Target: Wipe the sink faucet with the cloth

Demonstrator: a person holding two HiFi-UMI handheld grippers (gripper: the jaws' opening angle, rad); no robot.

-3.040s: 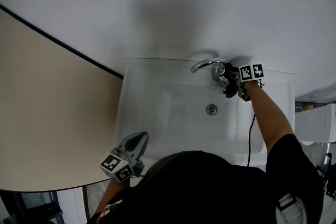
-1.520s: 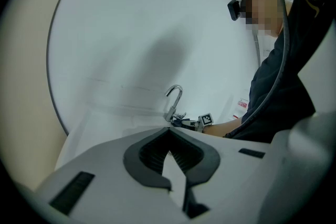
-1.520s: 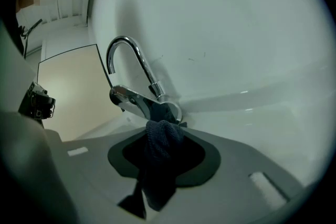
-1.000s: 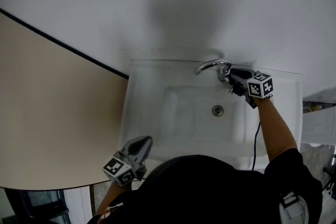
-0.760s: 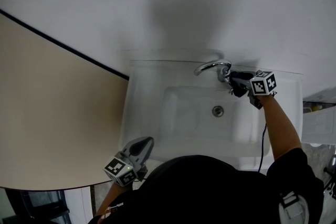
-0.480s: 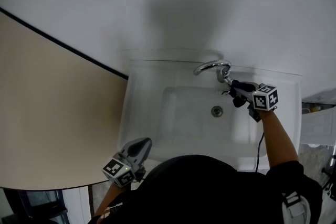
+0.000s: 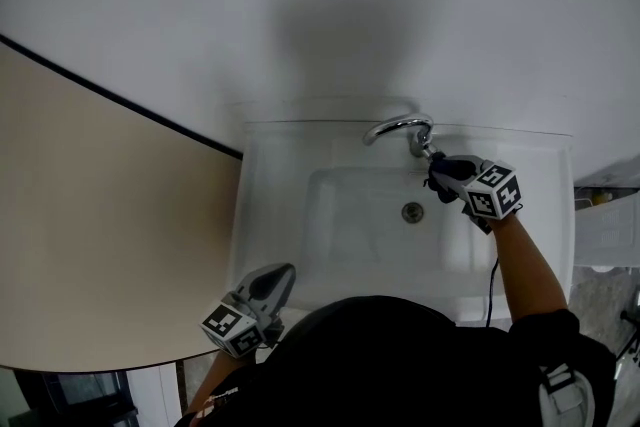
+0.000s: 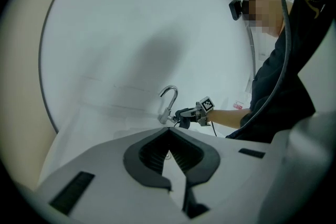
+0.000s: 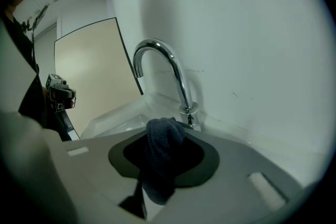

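The chrome gooseneck faucet [image 7: 398, 127] stands at the back rim of the white sink [image 7: 270, 165]. My right gripper [image 7: 440, 171] sits just in front and to the right of the faucet's base, shut on a bunched dark blue cloth [image 7: 449, 167]. In the right gripper view the cloth [image 9: 160, 157] fills the jaws, and the faucet [image 9: 167, 68] rises close behind it; whether the cloth touches the base I cannot tell. My left gripper [image 7: 276, 275] hangs shut and empty at the sink's front left corner. Its own view shows the faucet [image 8: 169, 101] and the right gripper [image 8: 182, 114] far off.
A drain [image 7: 412, 211] lies in the basin below the faucet. A beige panel [image 7: 100, 215] with a dark edge stands left of the sink. White wall rises behind it. A white basket [image 7: 605, 230] sits at the right edge. A black cable [image 7: 490, 280] trails along my right arm.
My right gripper has slid with the cloth from the right side of the faucet's base toward the sink's front. The left gripper has stayed put.
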